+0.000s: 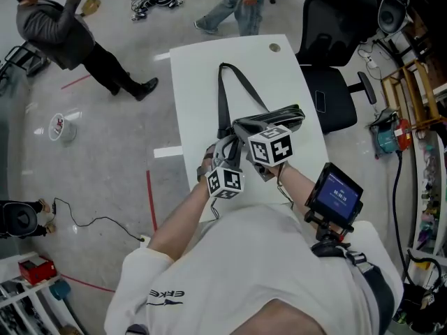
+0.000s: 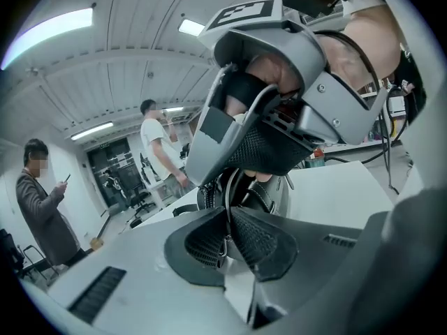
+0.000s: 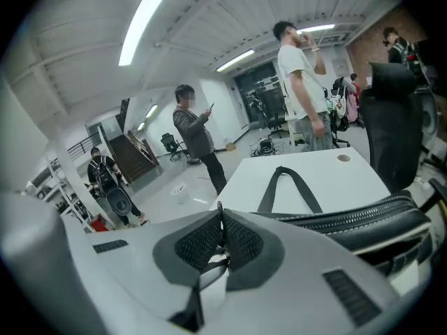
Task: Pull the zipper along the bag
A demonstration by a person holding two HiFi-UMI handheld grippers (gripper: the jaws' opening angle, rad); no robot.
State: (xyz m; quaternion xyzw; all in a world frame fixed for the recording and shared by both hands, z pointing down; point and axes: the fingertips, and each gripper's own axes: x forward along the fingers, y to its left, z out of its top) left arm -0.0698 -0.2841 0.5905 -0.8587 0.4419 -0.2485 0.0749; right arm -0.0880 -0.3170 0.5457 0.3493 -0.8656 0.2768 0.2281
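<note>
Bench (image 1: 202,82) white, on a pale glossy floor (image 1: 105,152); an office chair (image 1: 335,54) and people (image 1: 63,37) stand beyond. The black bag (image 1: 278,116) lies just past both claws, its near end hidden under them. On that end the left claw (image 2: 227,246) is pinched. Beside the zipper (image 3: 349,218), the right claw (image 3: 221,237) clamps a thin dark tab (image 3: 209,265) that is hard to identify. Both arms (image 1: 185,218) reach forward, claws tilted down.

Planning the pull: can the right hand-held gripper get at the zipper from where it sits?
Probably yes: the right hand-held gripper looks shut on a small pull tab at the near end of the bag, the zipper track runs uncovered beside it, and the strap lies clear.
</note>
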